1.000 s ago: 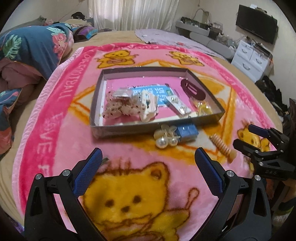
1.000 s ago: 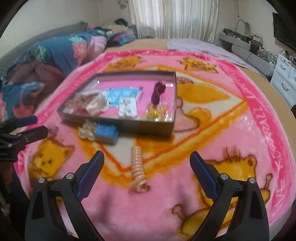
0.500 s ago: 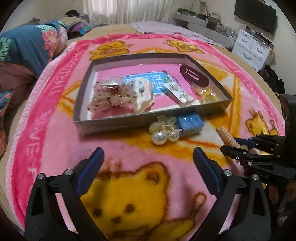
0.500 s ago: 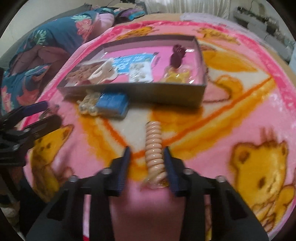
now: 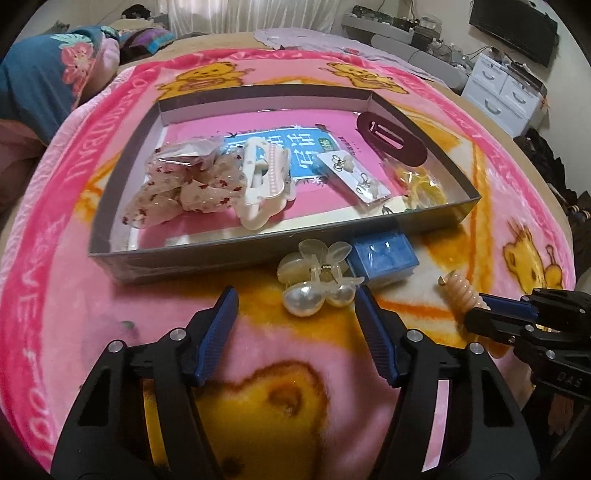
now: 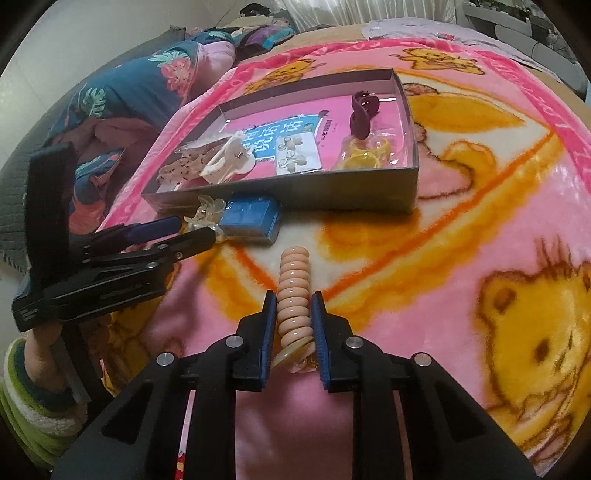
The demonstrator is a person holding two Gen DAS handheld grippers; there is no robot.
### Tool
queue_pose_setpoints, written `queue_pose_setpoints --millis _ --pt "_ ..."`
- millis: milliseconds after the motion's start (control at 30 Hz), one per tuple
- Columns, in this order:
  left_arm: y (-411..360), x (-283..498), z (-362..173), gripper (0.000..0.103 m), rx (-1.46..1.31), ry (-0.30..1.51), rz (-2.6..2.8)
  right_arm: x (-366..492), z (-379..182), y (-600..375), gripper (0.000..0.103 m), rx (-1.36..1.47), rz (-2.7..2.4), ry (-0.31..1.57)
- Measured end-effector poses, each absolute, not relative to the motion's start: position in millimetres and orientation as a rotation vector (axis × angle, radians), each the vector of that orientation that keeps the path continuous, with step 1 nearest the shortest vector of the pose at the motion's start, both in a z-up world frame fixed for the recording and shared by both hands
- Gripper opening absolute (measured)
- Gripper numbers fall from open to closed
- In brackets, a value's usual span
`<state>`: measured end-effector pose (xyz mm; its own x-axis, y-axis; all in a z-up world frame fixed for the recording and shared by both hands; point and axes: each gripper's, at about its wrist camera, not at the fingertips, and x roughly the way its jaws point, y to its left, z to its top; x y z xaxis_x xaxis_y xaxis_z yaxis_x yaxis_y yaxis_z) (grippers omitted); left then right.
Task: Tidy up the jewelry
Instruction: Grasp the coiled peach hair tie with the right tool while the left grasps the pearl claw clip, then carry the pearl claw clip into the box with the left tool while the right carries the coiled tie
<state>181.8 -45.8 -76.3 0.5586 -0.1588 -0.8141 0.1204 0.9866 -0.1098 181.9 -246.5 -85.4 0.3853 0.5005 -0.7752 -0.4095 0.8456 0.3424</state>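
Right tool (image 6: 293, 317) closing, pinches coil hair tie (image 6: 293, 284); left tool (image 5: 295, 314) closing, empty.

Soft, even indoor light; daylight glows through the far curtains (image 5: 236, 14). Fisheye bends the edges, corners vignette dark; slight blur near.

tray wall (image 5: 229, 254) behind pearl clip (image 5: 317, 284), blanket (image 5: 92, 295) open leftward

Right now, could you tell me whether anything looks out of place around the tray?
Three pieces lie on the blanket outside the tray: a pearl clip and blue box against its near wall, and a coil tie, which the closing right claw already pinches.
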Motion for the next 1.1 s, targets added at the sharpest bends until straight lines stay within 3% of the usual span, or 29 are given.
queue_pose_setpoints --millis 300,433,1100 --pt "-49 190 -80 0.057 -0.062 0.951 -0.179 182 -79 -253 0.018 0.134 0.585 0.992" --pt "-54 192 -81 0.039 -0.052 0.948 -0.197 183 -77 -253 0.018 0.137 0.587 0.984" --pt "-20 164 -39 0.039 -0.112 0.887 -0.187 174 -61 -245 0.018 0.158 0.642 0.919"
